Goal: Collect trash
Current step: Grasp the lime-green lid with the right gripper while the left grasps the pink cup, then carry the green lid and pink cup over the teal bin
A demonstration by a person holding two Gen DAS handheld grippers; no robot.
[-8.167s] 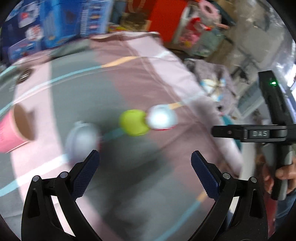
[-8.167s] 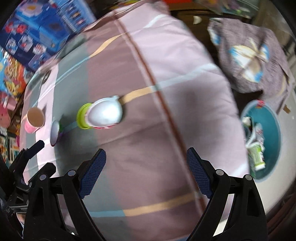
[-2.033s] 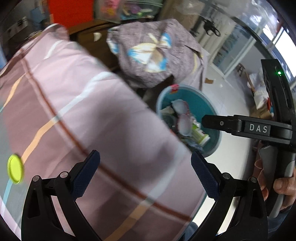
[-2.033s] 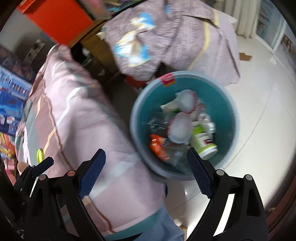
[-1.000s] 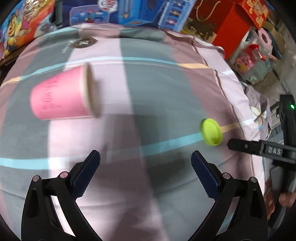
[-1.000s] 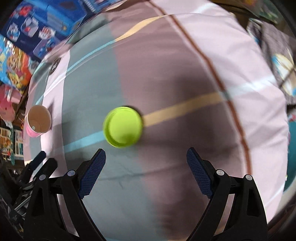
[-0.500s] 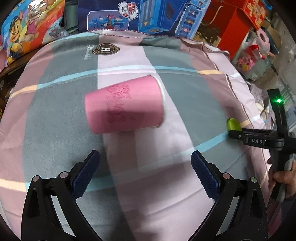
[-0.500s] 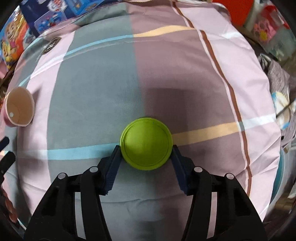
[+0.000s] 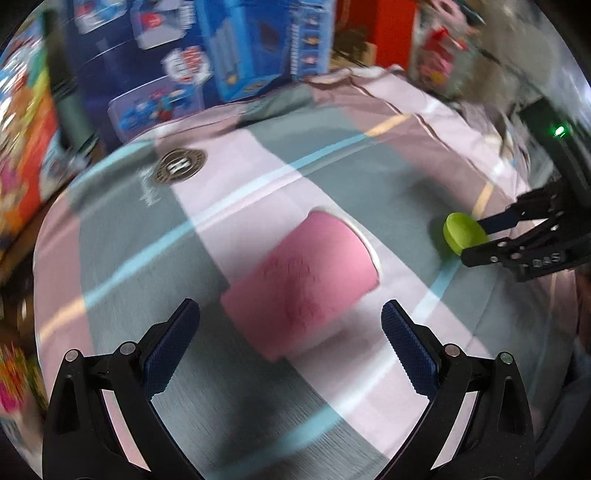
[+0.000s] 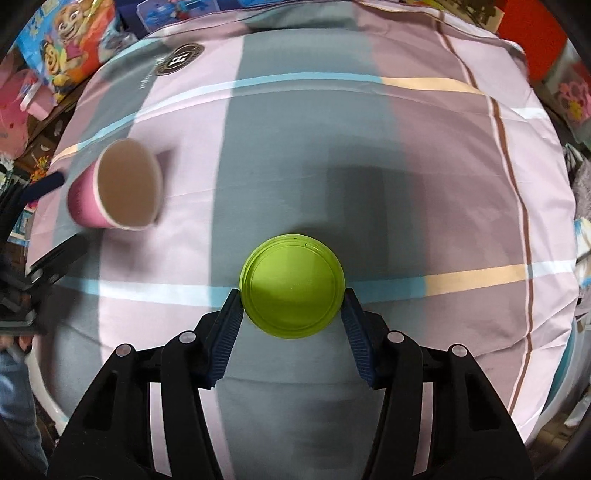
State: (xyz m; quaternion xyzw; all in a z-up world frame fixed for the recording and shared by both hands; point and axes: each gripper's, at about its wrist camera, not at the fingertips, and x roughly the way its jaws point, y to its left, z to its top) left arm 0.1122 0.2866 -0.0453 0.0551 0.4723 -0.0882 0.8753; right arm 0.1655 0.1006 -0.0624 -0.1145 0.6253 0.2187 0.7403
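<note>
A pink paper cup (image 9: 303, 280) lies on its side on the striped cloth, its open mouth facing right; it also shows in the right wrist view (image 10: 118, 188). My left gripper (image 9: 290, 343) is open, its fingers on either side of the cup's base end and not touching it. A lime green round lid (image 10: 291, 284) lies flat on the cloth. My right gripper (image 10: 291, 317) is shut on the lid, both pads against its rim; it also shows in the left wrist view (image 9: 476, 232), where the lid (image 9: 461, 230) sits between its fingers.
The table is covered by a pink, grey and mauve striped cloth (image 10: 424, 140) with a round logo (image 10: 179, 57). Blue toy boxes (image 9: 236, 48) and colourful packages (image 10: 70, 26) stand along the far edge. The cloth drops off at the right edge (image 10: 569, 280).
My right gripper has closed onto the green lid. My left gripper has moved closer to the pink cup, which now lies between its open fingers.
</note>
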